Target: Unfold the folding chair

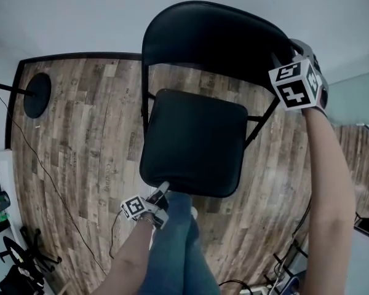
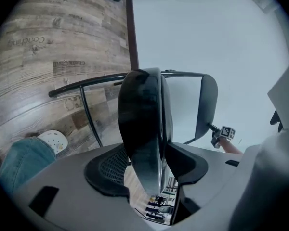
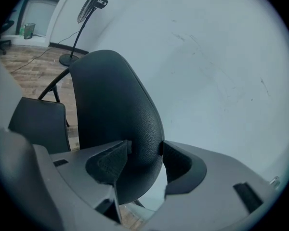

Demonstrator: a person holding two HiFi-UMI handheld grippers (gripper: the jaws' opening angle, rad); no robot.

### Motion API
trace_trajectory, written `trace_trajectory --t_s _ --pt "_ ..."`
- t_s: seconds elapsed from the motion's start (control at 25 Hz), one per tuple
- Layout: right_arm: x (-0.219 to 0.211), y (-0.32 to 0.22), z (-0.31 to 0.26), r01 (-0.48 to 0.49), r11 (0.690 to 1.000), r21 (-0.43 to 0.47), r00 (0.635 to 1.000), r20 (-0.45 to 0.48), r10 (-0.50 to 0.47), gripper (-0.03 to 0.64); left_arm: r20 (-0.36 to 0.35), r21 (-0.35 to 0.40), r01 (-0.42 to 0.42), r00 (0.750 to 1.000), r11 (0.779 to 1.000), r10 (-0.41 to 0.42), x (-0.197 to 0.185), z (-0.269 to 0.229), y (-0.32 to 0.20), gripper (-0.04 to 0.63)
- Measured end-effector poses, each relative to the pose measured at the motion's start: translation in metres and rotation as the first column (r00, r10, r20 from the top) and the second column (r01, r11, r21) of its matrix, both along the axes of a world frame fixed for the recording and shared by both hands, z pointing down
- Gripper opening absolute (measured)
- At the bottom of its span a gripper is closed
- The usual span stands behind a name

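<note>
Seat (image 1: 194,155) front edge at 6 o'clock is clamped in left gripper (image 1: 163,189), probably to press it down. Folding chair (image 1: 200,112) stands centre on wood floor (image 1: 80,121). Right gripper (image 1: 278,58) at 1 o'clock pinches backrest (image 1: 212,35), likely steadying.

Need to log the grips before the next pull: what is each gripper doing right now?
Left gripper: closed on the front edge of the chair seat.
Right gripper: closed on the edge of the backrest.

We find open floor (image 1: 80,140) at nine o'clock of the chair (image 1: 194,143); fan base (image 1: 37,95) and cable (image 1: 46,172) obstruct ten; wall (image 1: 80,17) blocks twelve.
</note>
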State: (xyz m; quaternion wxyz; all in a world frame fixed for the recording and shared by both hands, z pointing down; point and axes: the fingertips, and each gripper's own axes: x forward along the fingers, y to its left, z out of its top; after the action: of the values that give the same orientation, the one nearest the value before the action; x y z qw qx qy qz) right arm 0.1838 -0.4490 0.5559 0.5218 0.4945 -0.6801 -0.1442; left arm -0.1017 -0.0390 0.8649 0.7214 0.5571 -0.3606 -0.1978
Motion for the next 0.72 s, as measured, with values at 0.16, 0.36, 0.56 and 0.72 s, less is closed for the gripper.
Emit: trace_trajectory --t_s 0.16,0.36,0.56,0.72 --pt "0.002 -0.009 0.0 -0.022 0.999 0.024 1.0 0.014 0.022 0.209 -0.023 -0.006 0.016 1.0 1.0 -0.016 0.002 -0.006 -0.005 0.233" --pt "0.0 -0.004 0.0 -0.028 0.997 0.066 0.999 0.019 0.027 0.209 -0.009 -0.028 0.004 1.0 1.0 -0.004 -0.002 -0.001 0.0 0.235" --pt "-0.001 0.017 -0.003 -0.03 0.995 0.1 0.999 0.019 0.028 0.207 0.088 -0.12 -0.027 0.995 0.992 0.037 -0.009 0.02 0.022 0.257" --pt "-0.005 0.033 -0.004 -0.07 0.993 0.091 0.997 -0.012 0.072 0.207 0.169 -0.233 -0.035 0.983 0.972 0.076 -0.017 0.04 0.043 0.365"
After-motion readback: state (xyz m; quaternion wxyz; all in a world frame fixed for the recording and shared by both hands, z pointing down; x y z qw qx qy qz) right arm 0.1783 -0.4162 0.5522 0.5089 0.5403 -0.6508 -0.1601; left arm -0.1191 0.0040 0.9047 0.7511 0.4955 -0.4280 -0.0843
